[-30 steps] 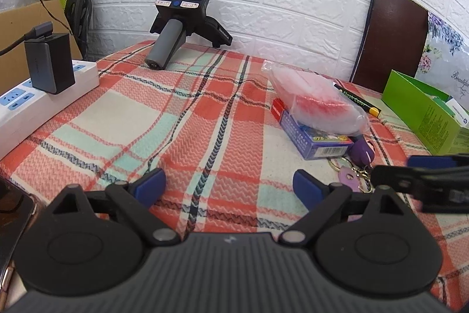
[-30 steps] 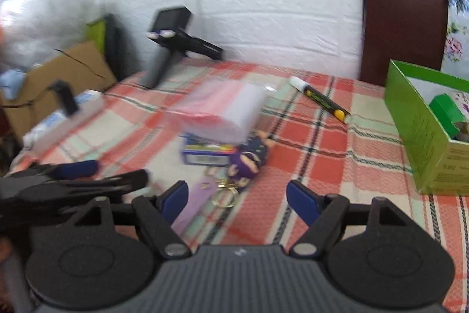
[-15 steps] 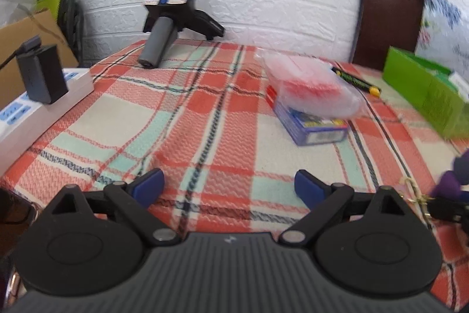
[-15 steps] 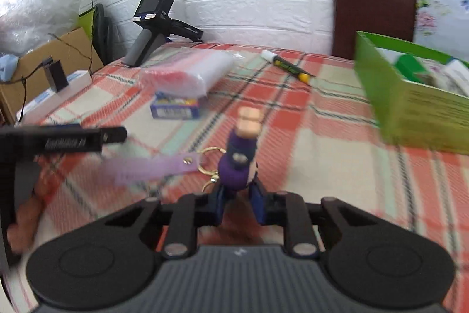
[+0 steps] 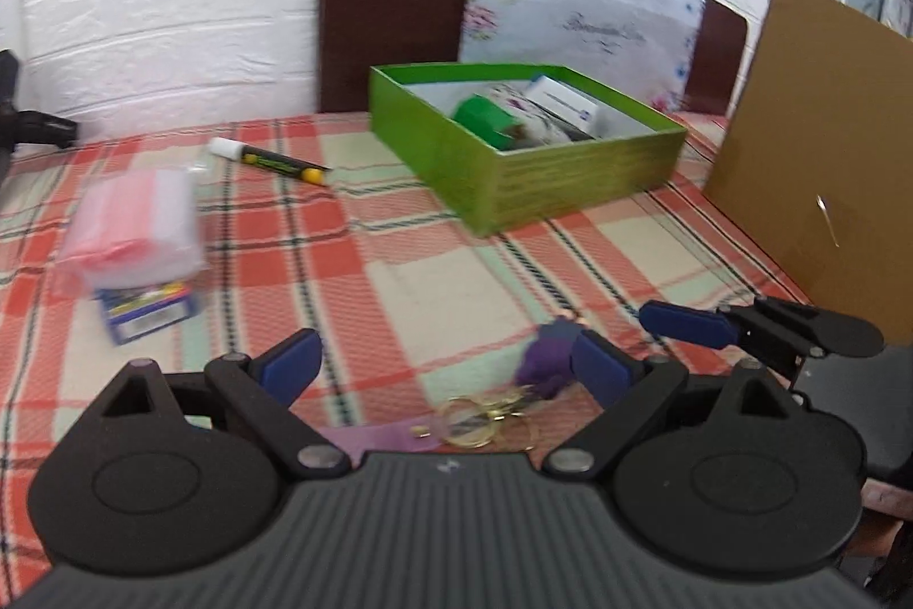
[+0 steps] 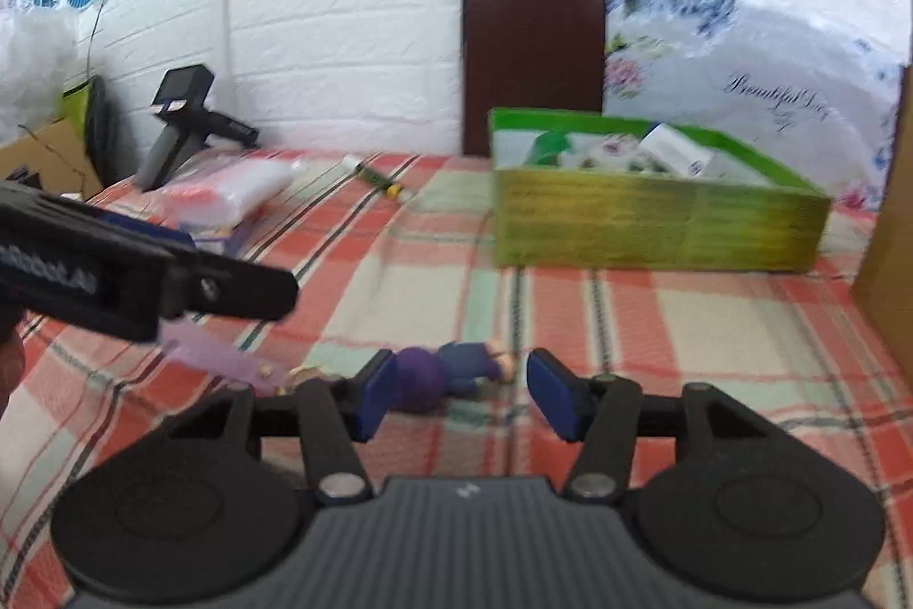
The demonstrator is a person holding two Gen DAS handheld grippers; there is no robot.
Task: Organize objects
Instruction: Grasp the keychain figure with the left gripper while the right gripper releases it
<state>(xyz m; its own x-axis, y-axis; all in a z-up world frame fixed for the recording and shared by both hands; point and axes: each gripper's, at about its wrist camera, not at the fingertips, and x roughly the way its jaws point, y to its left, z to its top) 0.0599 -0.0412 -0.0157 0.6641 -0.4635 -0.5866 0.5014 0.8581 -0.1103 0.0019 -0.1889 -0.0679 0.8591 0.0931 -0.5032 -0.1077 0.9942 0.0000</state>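
Right wrist view: purple doll keychain point(image 6: 439, 376) lies on the plaid tablecloth point(image 6: 685, 323), between the parted fingers of the right gripper point(image 6: 461, 399), touching the left pad, not clamped.
Keychain make: soft figure, brass rings point(image 5: 485, 418), flat lilac strap point(image 6: 219, 357).
Left gripper point(image 5: 445, 369): spread wide, holding nothing, just above the rings.
Done: green box point(image 6: 656, 221), glossy card, already holds packets.
Left: keychain, marker point(image 5: 268, 159), bagged red pack point(image 5: 134, 224), blue carton point(image 5: 149, 307) likely unsorted.
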